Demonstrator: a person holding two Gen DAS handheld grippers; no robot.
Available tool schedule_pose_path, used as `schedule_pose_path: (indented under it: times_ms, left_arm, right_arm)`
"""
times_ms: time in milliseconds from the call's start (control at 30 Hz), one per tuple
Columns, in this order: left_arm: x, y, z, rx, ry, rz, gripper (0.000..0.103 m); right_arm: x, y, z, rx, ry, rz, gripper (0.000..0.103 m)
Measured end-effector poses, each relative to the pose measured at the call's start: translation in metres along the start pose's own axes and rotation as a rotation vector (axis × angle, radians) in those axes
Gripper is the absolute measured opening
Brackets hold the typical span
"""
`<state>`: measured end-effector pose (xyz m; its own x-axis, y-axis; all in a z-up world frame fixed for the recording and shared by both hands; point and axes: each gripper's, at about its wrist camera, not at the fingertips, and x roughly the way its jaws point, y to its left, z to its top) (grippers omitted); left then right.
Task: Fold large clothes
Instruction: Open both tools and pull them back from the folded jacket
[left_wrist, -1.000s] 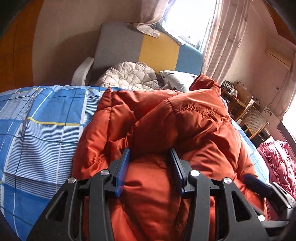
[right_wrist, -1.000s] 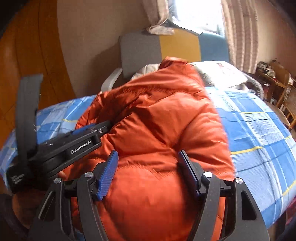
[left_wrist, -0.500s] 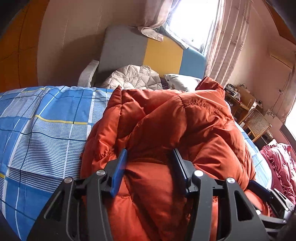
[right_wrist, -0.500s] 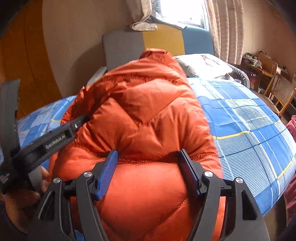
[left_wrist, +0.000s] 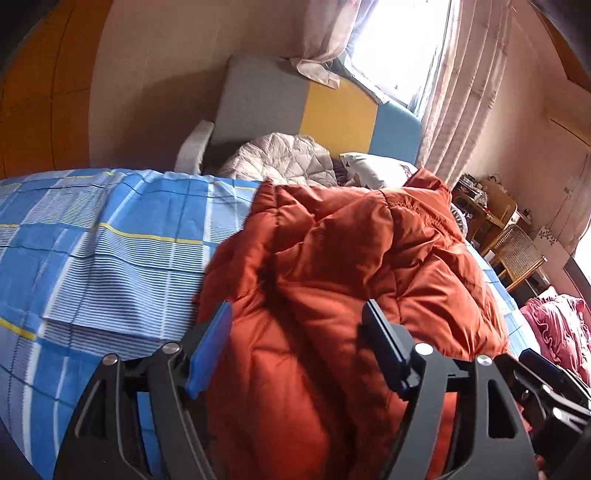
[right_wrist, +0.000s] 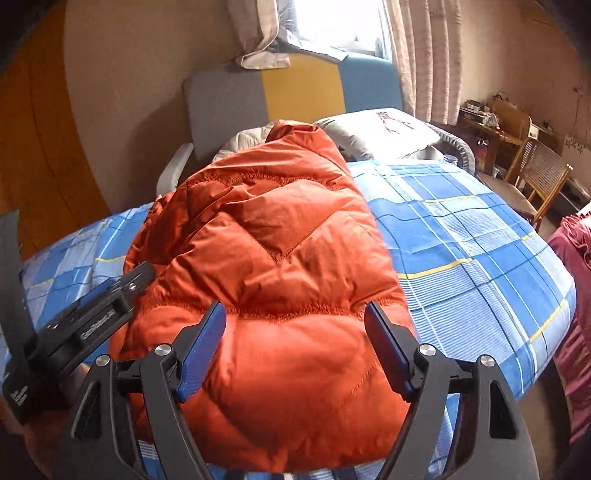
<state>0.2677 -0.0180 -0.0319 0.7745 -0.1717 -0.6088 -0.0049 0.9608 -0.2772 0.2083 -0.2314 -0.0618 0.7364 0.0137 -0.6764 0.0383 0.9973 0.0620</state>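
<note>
Left wrist view: our left gripper (left_wrist: 297, 343) has its jaws spread wide, having just been opening, and the orange jacket (left_wrist: 332, 266) bulges up between them without being pinched. At 4 o'clock the tip of our right gripper (left_wrist: 543, 373) shows past the jacket's edge.

In the right wrist view that right gripper (right_wrist: 295, 341) also stands apart after opening further, with the jacket's padded near end swelling between the blue pads (right_wrist: 201, 354); we cannot see them pressing it. The left gripper's black body lies at 9 o'clock against the jacket's side.

The jacket is bunched in a puffy heap on the bed (right_wrist: 461, 251), which wears a blue plaid sheet with white and yellow lines, stretching out to 9 o'clock in the left view and to 3 o'clock in the right.

Toward 12 o'clock stand a headboard (left_wrist: 332, 107) of grey, yellow and blue panels, a pale quilt (left_wrist: 284, 158) and a pillow (right_wrist: 380, 129). Above it, curtains (left_wrist: 454, 92) frame a bright window. At 2 o'clock we see a cane chair (right_wrist: 543, 177) and a cluttered table; pink fabric (left_wrist: 557, 325) lies at 3 o'clock.
</note>
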Motion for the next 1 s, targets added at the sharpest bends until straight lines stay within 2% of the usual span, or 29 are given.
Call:
schedule_pose_path:
  times_ms: [233,267,400,500,667,1000]
  left_arm:
    - [-0.037,0.002,-0.006,0.006,-0.040,0.024,0.086]
    - [-0.044,0.000,-0.008,0.015,-0.052,0.027,0.089]
    - [-0.069,-0.009,-0.017,0.054,-0.086,0.047,0.100]
    - [-0.086,-0.014,-0.023,0.073,-0.109,0.063,0.101]
    - [-0.101,-0.018,-0.033,0.078,-0.098,0.078,0.101]
    - [-0.117,-0.019,-0.044,0.077,-0.086,0.131,0.101]
  right_arm:
    - [-0.022,-0.010,-0.006,0.004,-0.027,-0.065,0.084]
    - [-0.025,-0.010,-0.006,-0.007,-0.033,-0.076,0.087]
    - [-0.040,-0.009,-0.009,-0.057,-0.057,-0.102,0.090]
    - [-0.050,-0.008,-0.011,-0.059,-0.071,-0.109,0.093]
    - [-0.060,-0.010,-0.018,-0.053,-0.064,-0.130,0.100]
    - [-0.075,-0.004,-0.025,-0.076,-0.097,-0.162,0.100]
